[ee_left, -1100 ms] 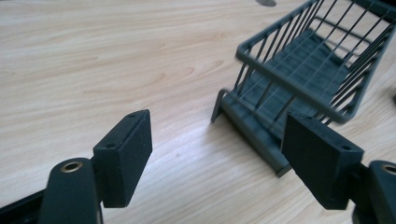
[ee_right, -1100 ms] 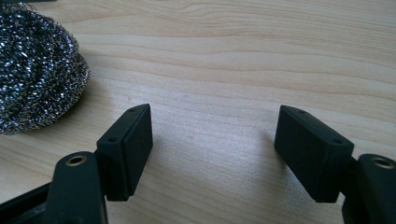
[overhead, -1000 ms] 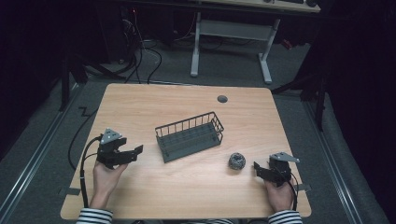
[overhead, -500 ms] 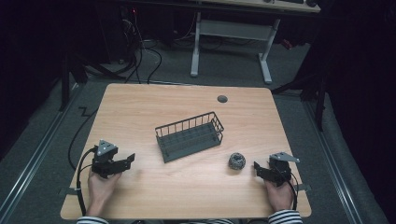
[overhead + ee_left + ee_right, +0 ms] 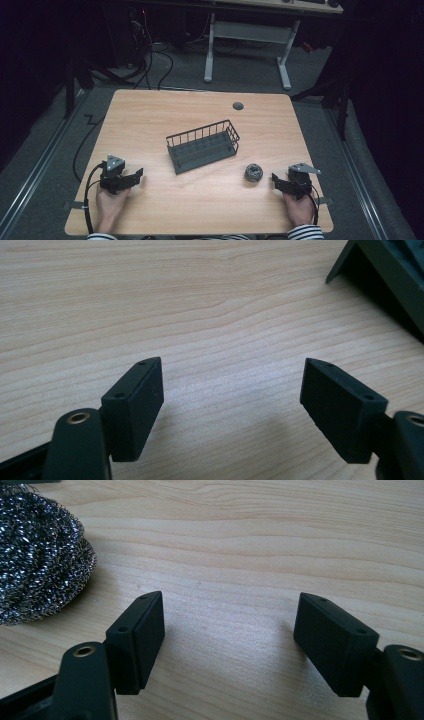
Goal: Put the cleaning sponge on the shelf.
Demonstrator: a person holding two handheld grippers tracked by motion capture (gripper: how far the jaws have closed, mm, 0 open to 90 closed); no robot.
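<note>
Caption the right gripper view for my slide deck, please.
Open right claw resting low over the wooden table, steel scourer just beside it.

high view: fixed overhead, looking forward-down on whole counter (image 5: 200, 115). tool cams: super close, skimming wood. left one shares basket (image 5: 385, 275) corner with high view, right one shares scourer (image 5: 40, 555).

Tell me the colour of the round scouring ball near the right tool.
Shiny silver-grey, a round coiled steel-wire scouring ball; the right gripper view shows it best.
</note>
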